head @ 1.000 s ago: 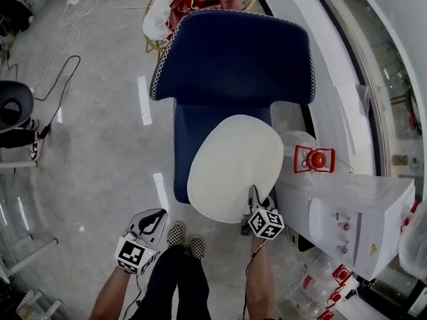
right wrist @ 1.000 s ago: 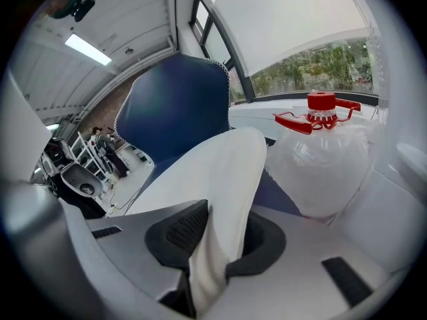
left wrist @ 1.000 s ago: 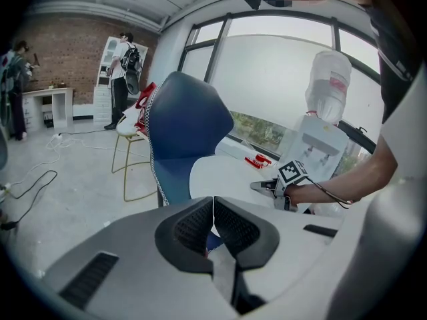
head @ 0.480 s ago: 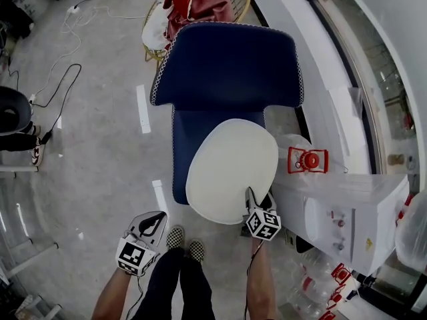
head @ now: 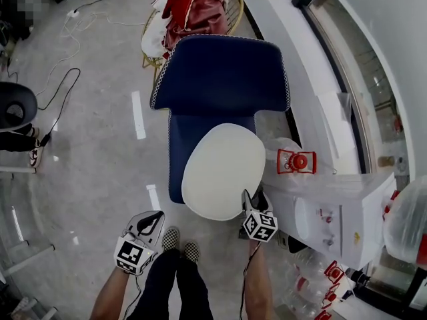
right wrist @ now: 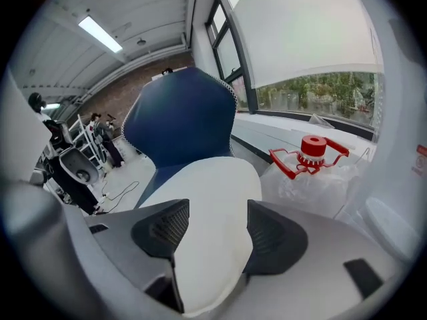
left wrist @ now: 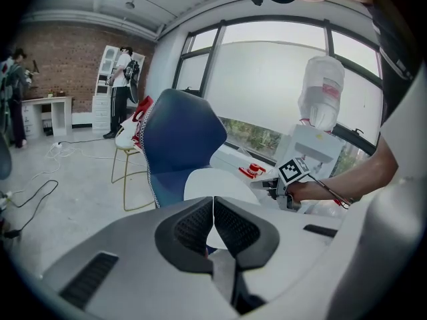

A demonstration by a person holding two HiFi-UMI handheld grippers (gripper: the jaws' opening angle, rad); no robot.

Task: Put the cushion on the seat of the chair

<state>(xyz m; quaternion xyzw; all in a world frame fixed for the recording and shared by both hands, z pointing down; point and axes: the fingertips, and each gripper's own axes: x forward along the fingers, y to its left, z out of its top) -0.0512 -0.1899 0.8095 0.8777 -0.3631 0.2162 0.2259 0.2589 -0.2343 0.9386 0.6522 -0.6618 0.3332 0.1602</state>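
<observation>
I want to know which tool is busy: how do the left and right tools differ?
The left tool is shut on nothing; the right tool stands open around the near edge of the cushion. The left tool hangs over the floor; the right tool is at the front of the chair. Both point toward the chair.

- The cushion (head: 223,171) is a plain white, smooth, flat oval pad. It lies flat on the chair's seat (head: 176,159), its long axis running from the front edge back towards the backrest (head: 220,72). Seen from the front, it sits off towards the seat's right-hand edge, and its near end hangs out past the front edge.
- The chair (head: 200,115) stands upright. It has navy upholstery and a wide backrest trimmed with pale stitching. A bare blue strip of seat shows along the left edge.
</observation>
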